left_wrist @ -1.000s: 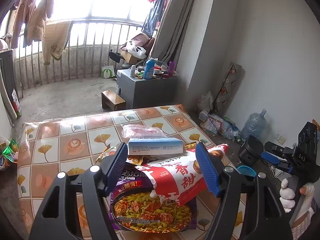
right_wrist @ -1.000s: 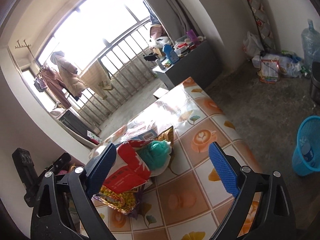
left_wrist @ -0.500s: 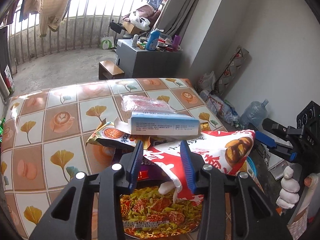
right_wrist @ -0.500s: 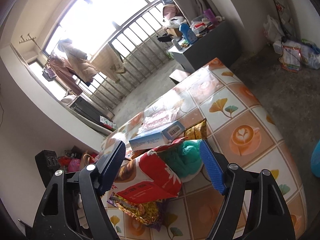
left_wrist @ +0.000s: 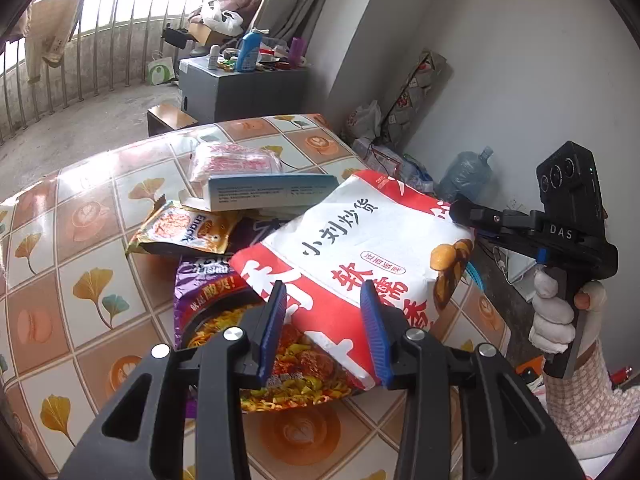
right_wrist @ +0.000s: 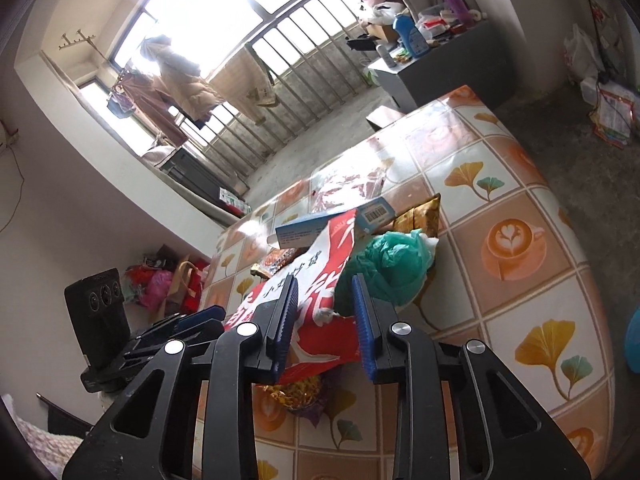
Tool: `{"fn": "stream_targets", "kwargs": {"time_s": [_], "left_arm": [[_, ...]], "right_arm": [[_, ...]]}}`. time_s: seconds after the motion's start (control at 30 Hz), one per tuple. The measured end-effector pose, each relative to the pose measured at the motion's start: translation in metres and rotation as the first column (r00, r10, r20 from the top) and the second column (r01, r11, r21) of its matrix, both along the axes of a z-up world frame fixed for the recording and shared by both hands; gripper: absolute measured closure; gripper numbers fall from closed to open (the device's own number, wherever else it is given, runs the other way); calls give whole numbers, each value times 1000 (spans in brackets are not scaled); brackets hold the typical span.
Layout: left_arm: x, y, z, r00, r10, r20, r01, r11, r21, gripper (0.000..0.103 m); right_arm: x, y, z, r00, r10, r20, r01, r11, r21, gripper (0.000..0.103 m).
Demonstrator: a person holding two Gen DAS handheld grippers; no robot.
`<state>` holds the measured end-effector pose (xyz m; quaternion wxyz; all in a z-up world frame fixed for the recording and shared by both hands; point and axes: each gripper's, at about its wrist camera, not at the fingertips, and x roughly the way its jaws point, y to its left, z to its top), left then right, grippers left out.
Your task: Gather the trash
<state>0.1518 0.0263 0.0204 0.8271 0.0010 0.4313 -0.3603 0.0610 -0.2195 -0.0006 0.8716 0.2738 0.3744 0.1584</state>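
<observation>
One red-and-white snack bag (left_wrist: 360, 248), printed "小刘炒货", lies atop the trash pile on the tiled surface (left_wrist: 80, 248). The left tongs (left_wrist: 322, 328) pinch its near edge. The right tongs (right_wrist: 326, 320) are closing on its other end. Beneath lie one purple noodle packet (left_wrist: 216, 304), one orange wrapper (left_wrist: 184, 230), one blue-white box (left_wrist: 264, 192) and one green plastic bag (right_wrist: 384, 264). The right handle reads "DAS".

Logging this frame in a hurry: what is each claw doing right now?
Left claw: closed on the near edge of the red and white snack bag.
Right claw: closing, the same bag's other end between its jaws.
</observation>
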Motion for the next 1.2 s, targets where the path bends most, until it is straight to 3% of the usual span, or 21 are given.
{"fn": "stream_targets", "kwargs": {"time_s": [0.23,0.43,0.6,0.7,0.93,1.2], "left_arm": [[-39,-26,-9,988,-143,-55,143,990,-8,66],[-67,-60,-30,957,-254,-141,255,967,-9,66],[-82,-80,-38,943,-288,-165,294,956,8,66],[-85,-85,-29,944,-301,-136,304,953,-4,66],[-69,-70,-12,971,-228,-66,228,974,-13,66],[-50,-60,-21,986,-153,-73,154,988,13,66]], "right_arm": [[-38,-10,-12,999,-13,-35,12,1000,-25,80],[-63,-33,-39,990,-83,-113,88,995,41,80],[-78,-43,-46,983,-119,-137,129,990,63,71],[-82,-44,-46,982,-129,-136,137,989,51,63],[-76,-43,-56,981,-133,-144,145,986,78,62],[-72,-39,-65,978,-134,-160,150,984,98,61]]}}
